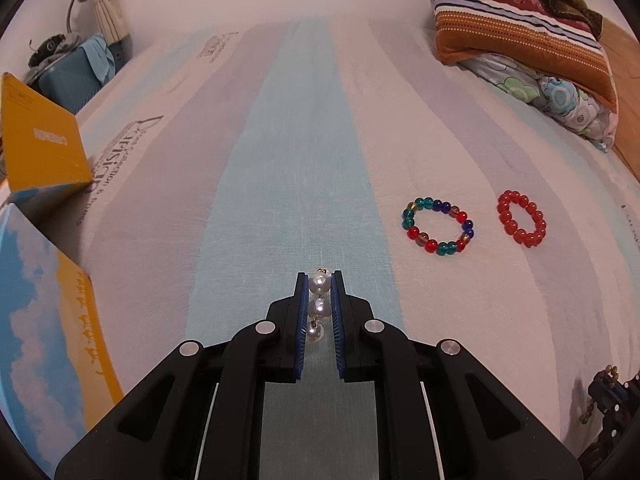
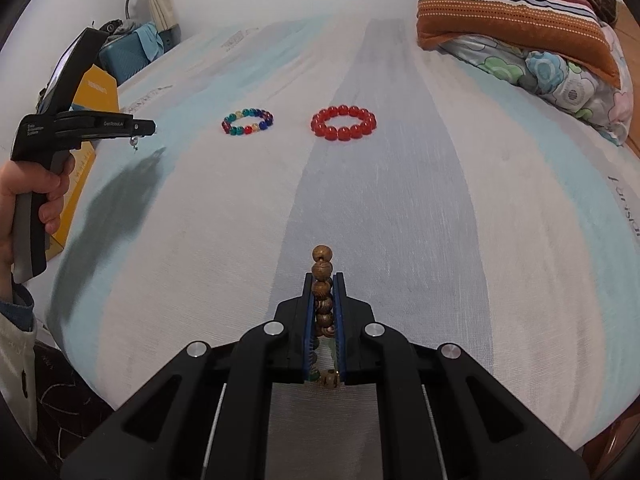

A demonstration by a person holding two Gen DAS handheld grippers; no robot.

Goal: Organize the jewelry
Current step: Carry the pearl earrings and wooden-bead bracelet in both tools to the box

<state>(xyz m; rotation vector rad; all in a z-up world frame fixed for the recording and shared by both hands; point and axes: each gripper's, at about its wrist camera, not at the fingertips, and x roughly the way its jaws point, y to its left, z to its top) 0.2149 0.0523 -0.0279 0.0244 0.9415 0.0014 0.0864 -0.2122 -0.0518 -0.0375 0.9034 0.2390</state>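
Observation:
My left gripper (image 1: 320, 280) is shut on a white pearl bracelet (image 1: 319, 283), held above the striped bed sheet. It also shows from the side in the right wrist view (image 2: 148, 127), with pearls hanging below it. My right gripper (image 2: 322, 280) is shut on a brown wooden bead bracelet (image 2: 322, 276), which sticks out past the fingertips. A multicoloured glass bead bracelet (image 1: 438, 226) (image 2: 248, 121) and a red bead bracelet (image 1: 521, 218) (image 2: 344, 123) lie flat on the sheet, side by side and apart.
A yellow and blue box (image 1: 40, 152) (image 2: 94, 92) sits at the left on the bed (image 2: 400, 208). Folded blankets and a floral pillow (image 1: 520, 28) (image 2: 520, 20) lie at the far right. A blue case (image 2: 124, 56) stands beyond the bed's left edge.

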